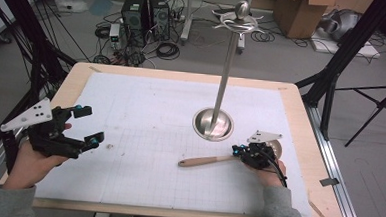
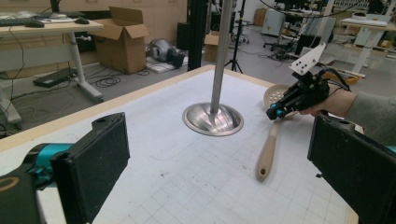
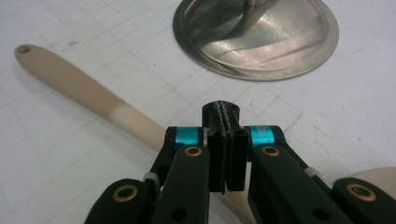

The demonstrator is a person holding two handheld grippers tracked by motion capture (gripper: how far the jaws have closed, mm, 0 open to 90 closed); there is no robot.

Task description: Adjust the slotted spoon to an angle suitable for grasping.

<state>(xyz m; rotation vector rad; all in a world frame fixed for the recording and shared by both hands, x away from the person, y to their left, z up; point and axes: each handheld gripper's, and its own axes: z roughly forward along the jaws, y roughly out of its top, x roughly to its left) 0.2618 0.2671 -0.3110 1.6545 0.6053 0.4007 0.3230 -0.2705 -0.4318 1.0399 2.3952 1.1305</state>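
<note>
A beige slotted spoon (image 1: pixel 205 161) lies on the white gridded mat (image 1: pixel 146 111), its handle pointing left and its round head (image 2: pixel 275 94) at the right. My right gripper (image 1: pixel 237 151) hovers low over the spoon's neck, its jaws pressed together with nothing between them; in the right gripper view (image 3: pixel 224 114) the spoon handle (image 3: pixel 79 88) passes beneath them. My left gripper (image 1: pixel 90 125) is held at the table's left edge, open and empty, and its two black pads (image 2: pixel 93 163) frame the scene in the left gripper view.
A steel utensil stand with a round base (image 1: pixel 212 123) and a tall pole topped by hooks (image 1: pixel 238 22) stands just behind the spoon. The wooden table edge (image 1: pixel 307 144) runs close on the right. Computers, cables and boxes lie on the floor beyond.
</note>
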